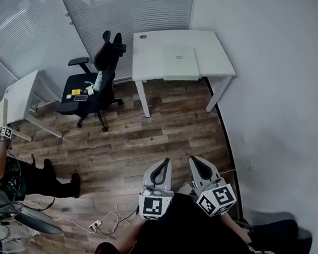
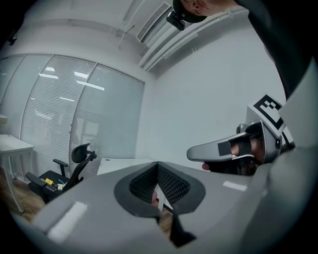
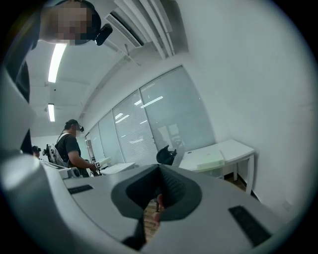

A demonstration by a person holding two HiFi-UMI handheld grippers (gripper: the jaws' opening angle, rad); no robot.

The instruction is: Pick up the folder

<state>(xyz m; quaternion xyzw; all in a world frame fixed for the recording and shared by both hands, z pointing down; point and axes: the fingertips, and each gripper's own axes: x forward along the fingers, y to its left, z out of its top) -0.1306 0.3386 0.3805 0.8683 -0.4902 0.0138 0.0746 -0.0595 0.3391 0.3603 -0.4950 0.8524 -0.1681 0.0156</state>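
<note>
Now our left gripper [image 1: 166, 161] and right gripper [image 1: 193, 159], fingers [image 1: 151, 179] pressed together, hover well apart from the table's [image 1: 216, 59] folder [image 1: 179, 62].

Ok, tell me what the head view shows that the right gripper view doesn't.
Head view only: the left claw, shut, the floor cables, and small items on the black chair. Right gripper view only: ceiling lights and the head camera overhead. Both: the shut right claw, the white desk bearing the pale folder, and that chair.
</note>
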